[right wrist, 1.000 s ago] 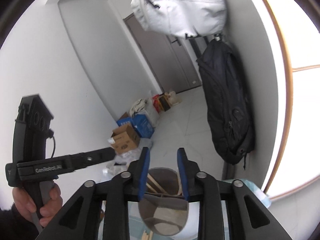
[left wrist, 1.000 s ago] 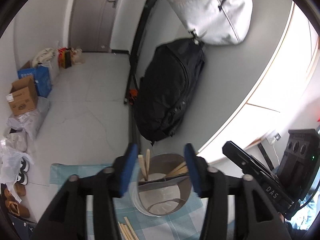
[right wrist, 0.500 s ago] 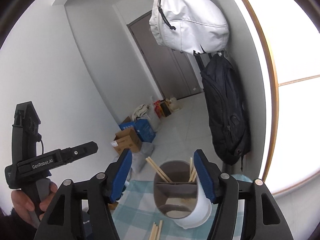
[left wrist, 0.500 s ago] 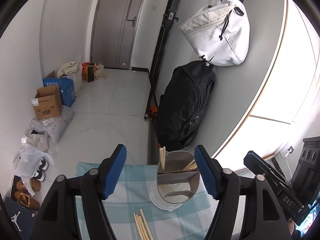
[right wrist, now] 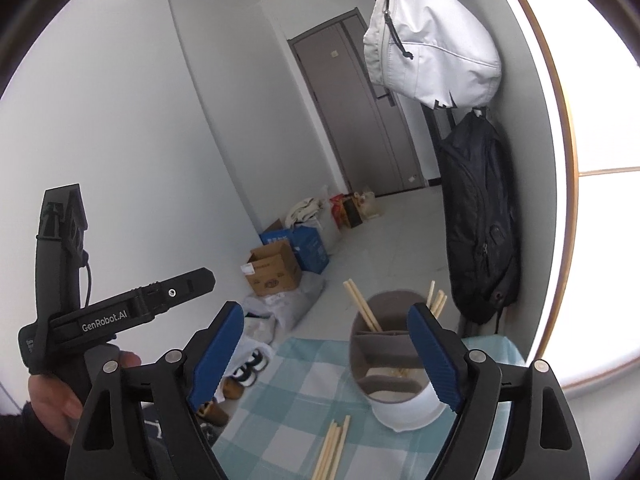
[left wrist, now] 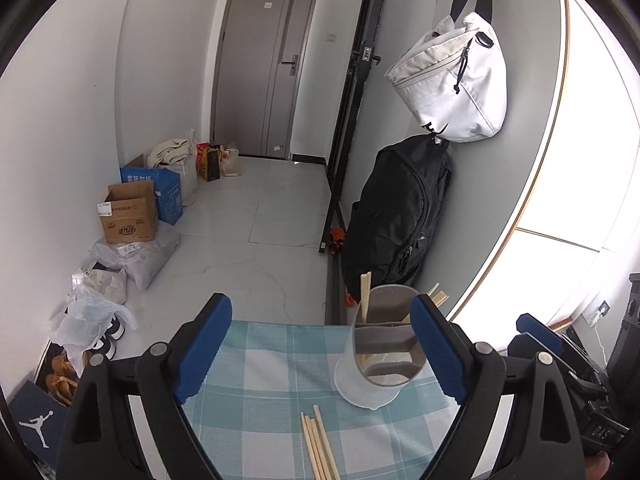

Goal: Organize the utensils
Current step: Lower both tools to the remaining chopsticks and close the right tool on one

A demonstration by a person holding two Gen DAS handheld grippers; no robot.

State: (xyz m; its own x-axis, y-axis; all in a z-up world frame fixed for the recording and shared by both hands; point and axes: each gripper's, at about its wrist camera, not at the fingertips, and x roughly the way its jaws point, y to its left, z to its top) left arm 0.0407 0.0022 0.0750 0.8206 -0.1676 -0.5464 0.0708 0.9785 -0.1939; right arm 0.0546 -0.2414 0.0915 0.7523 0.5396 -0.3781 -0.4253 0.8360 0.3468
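A grey divided utensil holder on a white base stands at the far right of a blue checked cloth; it also shows in the right wrist view. Wooden chopsticks stand in it. Several loose chopsticks lie on the cloth in front of it, also seen in the right wrist view. My left gripper is open and empty above the cloth. My right gripper is open and empty, the holder by its right finger.
The cloth's far edge drops to a tiled floor with cardboard boxes, bags and shoes at left. A black backpack and a white bag hang on the right wall. The left gripper's body shows at left in the right wrist view.
Both grippers have opened wide and pulled back and up from the holder. The holder now looks smaller and the loose chopsticks on the cloth have come into view.
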